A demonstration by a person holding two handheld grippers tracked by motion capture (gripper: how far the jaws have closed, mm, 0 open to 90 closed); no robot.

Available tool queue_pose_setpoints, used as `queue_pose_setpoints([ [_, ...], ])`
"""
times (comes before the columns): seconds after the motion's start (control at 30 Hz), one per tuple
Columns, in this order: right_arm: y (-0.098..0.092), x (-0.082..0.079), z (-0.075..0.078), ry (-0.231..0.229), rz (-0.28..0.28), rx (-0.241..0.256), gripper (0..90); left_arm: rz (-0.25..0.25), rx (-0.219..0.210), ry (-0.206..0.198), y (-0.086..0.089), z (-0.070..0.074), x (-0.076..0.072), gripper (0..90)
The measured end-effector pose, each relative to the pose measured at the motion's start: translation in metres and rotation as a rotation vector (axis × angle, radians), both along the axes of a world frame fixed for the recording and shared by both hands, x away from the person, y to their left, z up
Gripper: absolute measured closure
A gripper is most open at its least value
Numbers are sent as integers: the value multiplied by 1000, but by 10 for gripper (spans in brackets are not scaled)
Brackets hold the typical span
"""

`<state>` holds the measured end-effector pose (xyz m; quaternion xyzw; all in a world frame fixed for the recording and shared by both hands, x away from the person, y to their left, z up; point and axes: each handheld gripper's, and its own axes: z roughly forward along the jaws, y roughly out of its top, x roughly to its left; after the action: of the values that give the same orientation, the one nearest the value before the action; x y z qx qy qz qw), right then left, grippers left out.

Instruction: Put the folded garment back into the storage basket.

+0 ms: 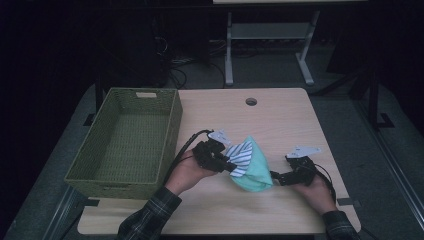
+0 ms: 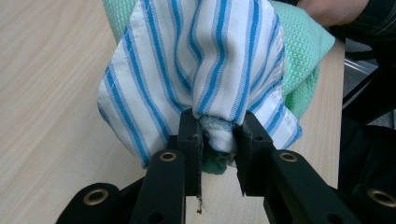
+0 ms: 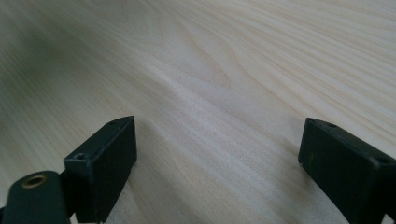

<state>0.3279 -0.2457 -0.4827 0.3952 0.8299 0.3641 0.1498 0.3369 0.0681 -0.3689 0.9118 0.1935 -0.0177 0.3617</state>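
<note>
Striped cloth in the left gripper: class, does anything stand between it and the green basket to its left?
Nothing on the table does. The striped cloth, bunched with a green cloth, hangs from the left gripper. Bare table lies up to the basket; only the basket's own near wall must be cleared.

No writing, label, brand, number or sign can be read in any of the three views.
</note>
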Motion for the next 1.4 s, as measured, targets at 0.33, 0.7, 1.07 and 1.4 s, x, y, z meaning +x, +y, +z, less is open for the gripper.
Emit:
queue_pose_setpoints([
  [0.33,0,0,0,1,0,-1,109,27,6,-23,9,19,5,738],
  [0.7,0,0,0,1,0,-1,109,77,13,-54,32,42,12,738],
  [1.07,0,0,0,0,1,-1,110,142,21,-80,61,59,18,738],
  [1.4,0,0,0,1,0,-1,110,229,17,-86,93,64,22,737],
])
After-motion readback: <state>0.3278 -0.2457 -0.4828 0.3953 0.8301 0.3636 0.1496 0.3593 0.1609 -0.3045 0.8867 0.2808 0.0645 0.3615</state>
